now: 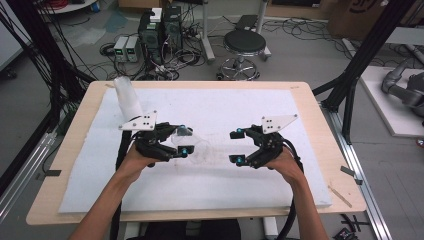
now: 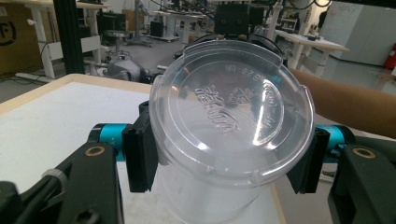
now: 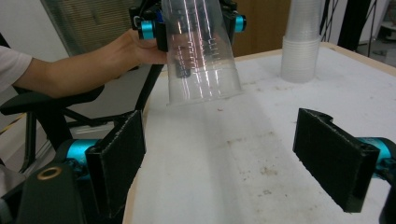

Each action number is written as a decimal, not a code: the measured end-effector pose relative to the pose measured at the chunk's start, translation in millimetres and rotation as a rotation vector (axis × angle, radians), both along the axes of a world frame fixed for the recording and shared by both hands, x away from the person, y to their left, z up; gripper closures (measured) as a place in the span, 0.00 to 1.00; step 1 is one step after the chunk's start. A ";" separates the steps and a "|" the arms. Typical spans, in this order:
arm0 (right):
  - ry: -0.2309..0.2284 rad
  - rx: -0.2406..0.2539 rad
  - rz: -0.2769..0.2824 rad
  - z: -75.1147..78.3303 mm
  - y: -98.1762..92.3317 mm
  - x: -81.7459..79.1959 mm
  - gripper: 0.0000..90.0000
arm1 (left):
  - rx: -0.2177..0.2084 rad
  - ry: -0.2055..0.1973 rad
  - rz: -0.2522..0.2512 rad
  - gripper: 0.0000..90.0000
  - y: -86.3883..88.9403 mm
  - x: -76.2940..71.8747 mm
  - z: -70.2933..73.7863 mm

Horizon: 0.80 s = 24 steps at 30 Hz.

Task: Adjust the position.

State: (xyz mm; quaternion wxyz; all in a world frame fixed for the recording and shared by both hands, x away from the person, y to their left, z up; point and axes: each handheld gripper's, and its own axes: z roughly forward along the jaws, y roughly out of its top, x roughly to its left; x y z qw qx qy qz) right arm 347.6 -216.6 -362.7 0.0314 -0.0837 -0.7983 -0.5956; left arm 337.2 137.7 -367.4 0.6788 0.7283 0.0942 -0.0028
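1. We see the desk (image 1: 75, 150), a pale wooden top with a white sheet (image 1: 220, 190) spread over most of it.
2. At about 10 o'clock on the sheet in the high view stands a stack of clear cups (image 1: 127, 97), well apart from both hands; in the right claw's view it sits at roughly 1 o'clock.
3. The left claw (image 1: 184, 141) lies left of the desk's centre, at about 9 o'clock from the middle, and points toward 3 o'clock. Its black pads are clamped on either side of a clear plastic cup (image 2: 219, 186) just under the rim.
4. The right claw (image 1: 239, 146) sits at about 3 o'clock from the middle and faces the left one. Its pads stand wide apart with only bare sheet between them, and it is close to the cup without touching it.
5. The cup is held above the sheet between the two claws, lying roughly level in the high view with its lidded end toward the left hand.
6. A clear lid (image 2: 232, 112) covers the cup's mouth. We make out raised moulded writing on it, seen mirrored through the plastic, with a row of digits along the edge; we cannot read the characters with confidence.
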 end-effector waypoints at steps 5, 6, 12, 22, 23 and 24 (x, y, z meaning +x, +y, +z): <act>-0.006 0.016 0.029 -0.2 11.7 1.7 0.19 | -0.008 -0.001 -0.007 0.42 -7.5 -1.3 0.9; -0.006 0.016 0.029 -0.2 11.7 1.7 0.19 | -0.008 -0.001 -0.007 0.42 -7.5 -1.3 0.9; -0.018 0.027 0.068 1.0 31.7 1.3 0.19 | -0.022 -0.002 -0.019 0.42 -14.1 -4.6 2.3; -0.031 0.038 0.091 1.5 50.2 0.9 0.19 | -0.022 -0.006 -0.036 0.42 -20.1 -8.2 4.0; -0.033 0.037 0.095 1.0 52.8 0.9 0.19 | -0.025 -0.006 -0.035 0.42 -20.6 -8.2 4.0; -0.033 0.037 0.095 1.0 52.8 0.9 0.19 | -0.025 -0.005 -0.035 0.42 -21.0 -8.2 4.1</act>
